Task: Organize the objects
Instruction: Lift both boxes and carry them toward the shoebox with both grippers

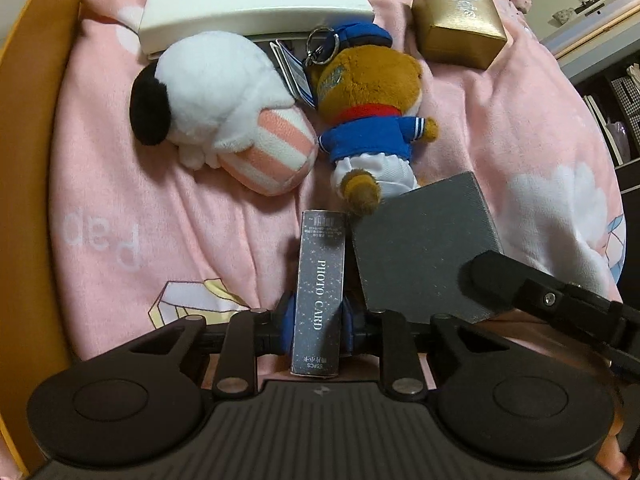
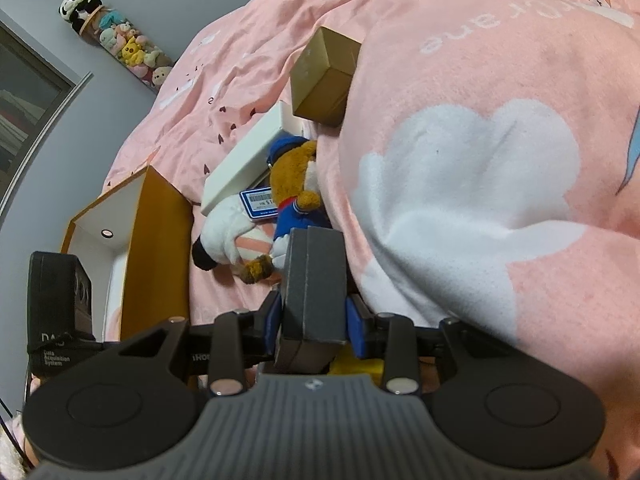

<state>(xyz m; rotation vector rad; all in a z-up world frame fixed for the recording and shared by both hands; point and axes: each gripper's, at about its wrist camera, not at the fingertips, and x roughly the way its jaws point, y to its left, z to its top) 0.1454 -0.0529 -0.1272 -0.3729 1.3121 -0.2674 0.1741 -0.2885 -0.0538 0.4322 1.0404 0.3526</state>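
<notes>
Objects lie strewn on a pink quilt point(image 1: 120, 168) printed with white clouds and partly legible white lettering. By size: a long white box point(image 1: 256, 4) at the top; a white dog plush point(image 1: 208, 92) with a black ear and pink stripes just below it; a brown bear keychain plush point(image 1: 372, 112) in a blue sailor top, carrying a blue barcode tag point(image 2: 258, 202); a gold box point(image 1: 458, 26) with unreadable print. The right tongs point(image 2: 314, 320) clamp a grey box point(image 2: 314, 284). The left tongs point(image 1: 316, 320) pinch a slim dark box point(image 1: 320, 292) reading "PHOTO CARD".
</notes>
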